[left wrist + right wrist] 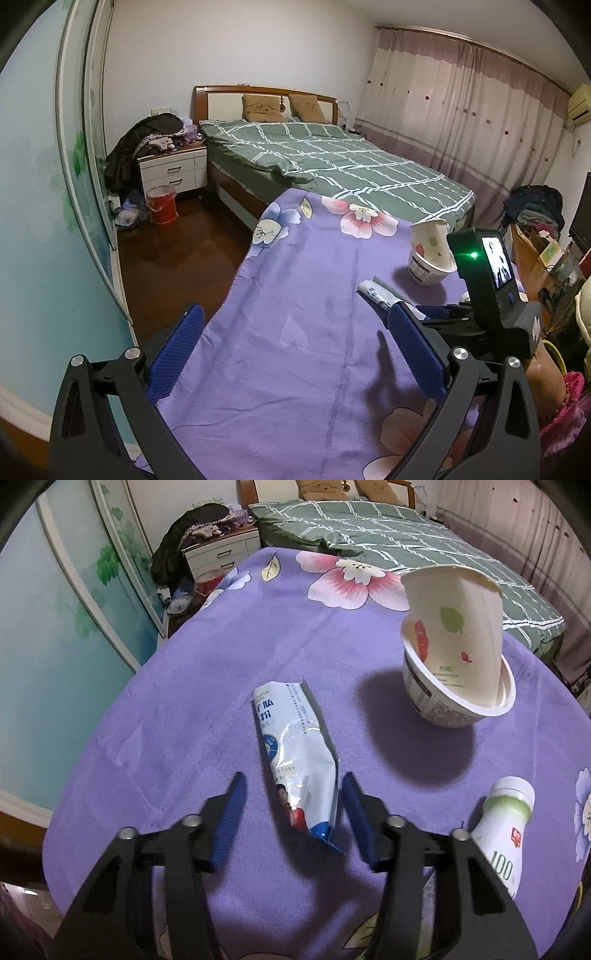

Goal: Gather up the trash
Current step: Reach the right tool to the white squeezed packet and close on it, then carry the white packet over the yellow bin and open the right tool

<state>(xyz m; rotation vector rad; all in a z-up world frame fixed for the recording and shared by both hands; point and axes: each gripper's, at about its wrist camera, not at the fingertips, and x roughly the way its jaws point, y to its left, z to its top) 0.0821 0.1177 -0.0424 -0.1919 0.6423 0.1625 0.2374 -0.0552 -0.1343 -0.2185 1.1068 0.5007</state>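
Observation:
A white and blue foil pouch [299, 753] lies flat on the purple flowered tablecloth [166, 709]. My right gripper [293, 779] straddles its near end, open: the right pad is almost at the pouch's edge and the left pad stands clear of it. A crumpled paper cup [454, 627] leans inside a white paper bowl [443, 705] at the far right. A white bottle [506, 834] with a green label lies beside the right finger. My left gripper [295, 312] hovers open over bare cloth, left of the pouch [375, 290] and the bowl [424, 267].
Past the table stands a bed [332, 162] with a green checked cover. A nightstand [173, 170] piled with clothes and a red bucket [161, 206] sit on the dark floor at the left. A person's sleeve [565, 406] is at the right edge.

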